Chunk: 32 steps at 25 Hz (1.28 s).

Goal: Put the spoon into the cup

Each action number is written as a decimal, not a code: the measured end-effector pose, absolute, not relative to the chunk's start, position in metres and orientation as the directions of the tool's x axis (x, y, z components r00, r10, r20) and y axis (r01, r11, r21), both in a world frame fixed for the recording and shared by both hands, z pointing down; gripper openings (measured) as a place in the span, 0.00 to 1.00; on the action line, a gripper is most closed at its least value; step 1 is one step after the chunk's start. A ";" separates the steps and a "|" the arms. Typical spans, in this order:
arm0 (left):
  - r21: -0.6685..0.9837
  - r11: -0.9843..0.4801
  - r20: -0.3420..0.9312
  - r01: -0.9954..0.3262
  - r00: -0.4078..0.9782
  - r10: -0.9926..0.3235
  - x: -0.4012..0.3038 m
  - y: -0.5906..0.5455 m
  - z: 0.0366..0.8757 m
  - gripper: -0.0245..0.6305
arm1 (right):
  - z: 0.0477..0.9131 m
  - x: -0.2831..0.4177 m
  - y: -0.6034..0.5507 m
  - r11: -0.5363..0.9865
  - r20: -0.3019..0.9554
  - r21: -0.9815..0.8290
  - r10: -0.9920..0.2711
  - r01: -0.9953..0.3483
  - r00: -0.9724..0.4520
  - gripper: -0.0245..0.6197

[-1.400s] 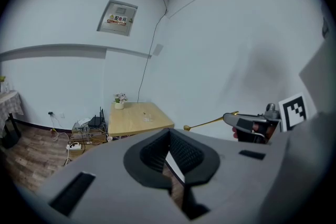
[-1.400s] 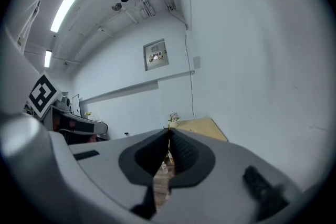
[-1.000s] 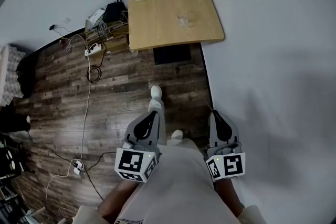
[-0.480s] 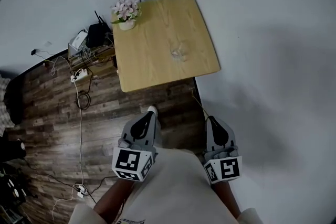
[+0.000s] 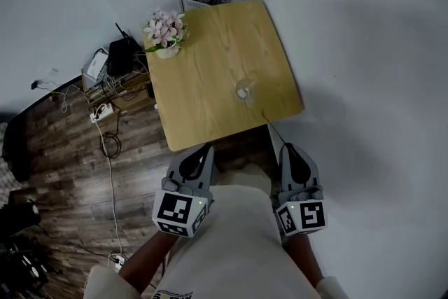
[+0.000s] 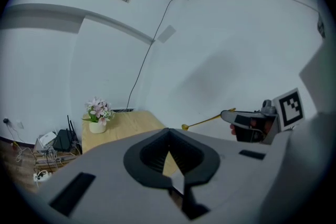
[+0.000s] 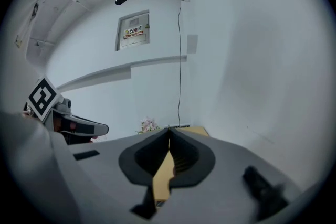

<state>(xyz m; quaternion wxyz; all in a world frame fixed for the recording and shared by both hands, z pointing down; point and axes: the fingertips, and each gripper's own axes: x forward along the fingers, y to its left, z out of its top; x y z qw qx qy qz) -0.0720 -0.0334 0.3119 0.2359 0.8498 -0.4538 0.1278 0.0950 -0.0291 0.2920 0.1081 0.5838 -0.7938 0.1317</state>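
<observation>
The spoon (image 6: 209, 118) is pinched in the right gripper's (image 5: 286, 148) closed fingers, not yet in the cup (image 5: 245, 91) near the counter's (image 5: 203, 59) right edge. The left gripper's (image 5: 207, 149) fingers are closed on nothing.

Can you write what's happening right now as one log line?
right tool: shut on spoon | left tool: shut, empty | cup: on table | spoon: not yet in cup
</observation>
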 end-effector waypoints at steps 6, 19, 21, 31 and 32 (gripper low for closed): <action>0.287 -0.442 0.456 -0.850 0.527 -0.717 -0.071 -0.073 0.332 0.05 | 0.307 0.092 -0.080 0.322 0.328 -0.101 -0.883 -0.941 -0.337 0.09; 0.285 -0.394 0.536 -0.874 0.486 -0.690 -0.066 -0.123 0.386 0.05 | 0.380 0.096 -0.137 0.342 0.410 -0.119 -0.838 -0.932 -0.360 0.09; 0.284 -0.394 0.545 -0.874 0.486 -0.684 -0.064 -0.127 0.396 0.05 | 0.393 0.099 -0.142 0.334 0.419 -0.120 -0.836 -0.935 -0.353 0.09; 0.297 -0.397 0.591 -0.868 0.494 -0.638 -0.045 -0.145 0.449 0.05 | 0.462 0.098 -0.159 0.361 0.485 -0.161 -0.782 -0.919 -0.392 0.09; 0.298 -0.397 0.591 -0.868 0.494 -0.637 -0.043 -0.145 0.452 0.05 | 0.468 0.097 -0.160 0.367 0.492 -0.163 -0.774 -0.916 -0.397 0.09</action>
